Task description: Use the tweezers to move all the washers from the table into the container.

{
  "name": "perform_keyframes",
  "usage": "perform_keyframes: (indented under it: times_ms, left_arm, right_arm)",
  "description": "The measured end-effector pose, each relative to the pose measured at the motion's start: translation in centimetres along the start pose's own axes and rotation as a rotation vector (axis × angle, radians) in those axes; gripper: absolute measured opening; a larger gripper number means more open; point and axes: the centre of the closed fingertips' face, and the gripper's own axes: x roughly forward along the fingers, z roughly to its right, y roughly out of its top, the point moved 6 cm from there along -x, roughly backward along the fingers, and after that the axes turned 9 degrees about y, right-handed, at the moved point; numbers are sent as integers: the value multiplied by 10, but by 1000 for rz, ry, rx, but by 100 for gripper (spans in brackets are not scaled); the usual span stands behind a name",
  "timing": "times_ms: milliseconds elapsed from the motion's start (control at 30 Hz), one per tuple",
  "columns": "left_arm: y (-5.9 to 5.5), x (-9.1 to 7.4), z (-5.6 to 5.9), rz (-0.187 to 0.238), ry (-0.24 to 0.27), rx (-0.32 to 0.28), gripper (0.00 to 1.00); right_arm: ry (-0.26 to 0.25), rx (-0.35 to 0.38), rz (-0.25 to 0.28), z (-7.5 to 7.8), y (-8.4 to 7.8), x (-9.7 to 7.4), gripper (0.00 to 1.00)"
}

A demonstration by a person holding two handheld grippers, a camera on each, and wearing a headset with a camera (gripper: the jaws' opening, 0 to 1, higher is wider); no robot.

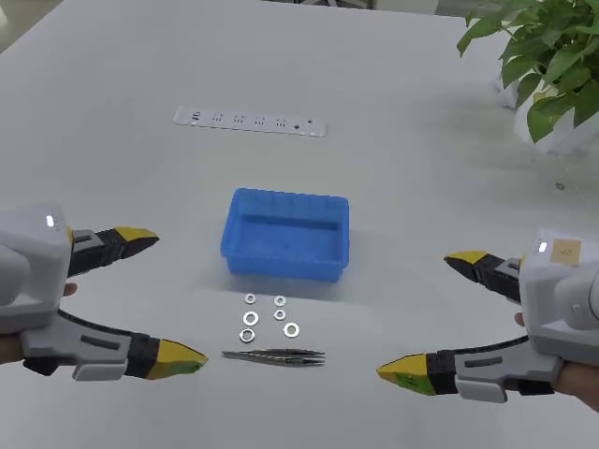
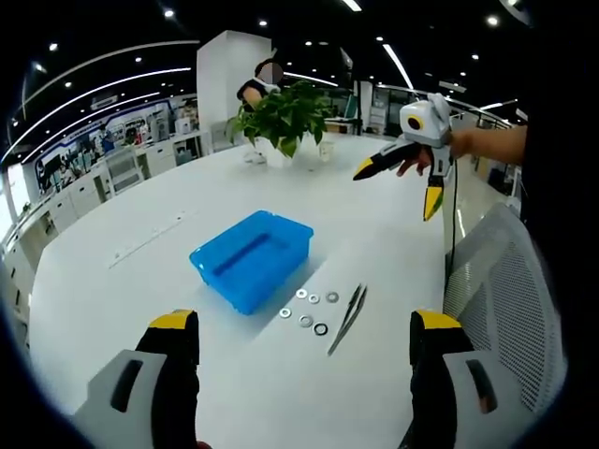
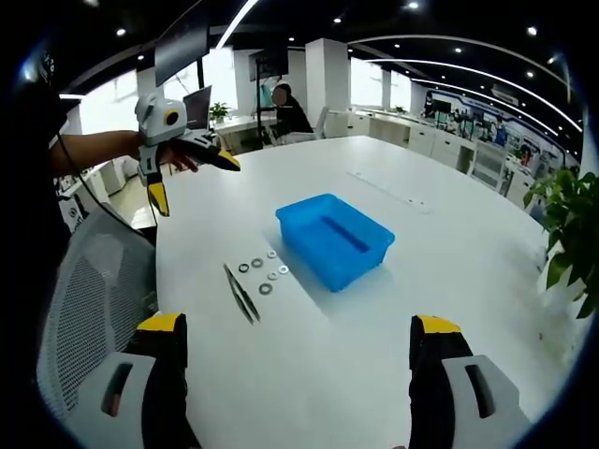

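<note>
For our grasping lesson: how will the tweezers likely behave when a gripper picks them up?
The tweezers look like thin, shiny metal lying flat on the smooth table, so they may slide rather than lift. Their slim arms probably flex shut when squeezed. They seem light, so they would likely tilt if gripped off-centre.

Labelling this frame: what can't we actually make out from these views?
Tweezers, head view: too small to tell the tip end.
Washers, right gripper view: tiny, count unsure.
Blue container, left gripper view: near wall hides part of its floor.
Plant, head view: pot cut off by the right edge.
Power strip, head view: socket details too small.
</note>
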Motion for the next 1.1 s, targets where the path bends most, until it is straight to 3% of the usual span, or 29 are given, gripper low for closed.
perform_keyframes:
  times_ms: [1100]
  left_arm:
    - [-5, 0, -2, -7, 12, 4, 99]
  right_arm:
    - [-6, -6, 5, 1, 0, -1, 100]
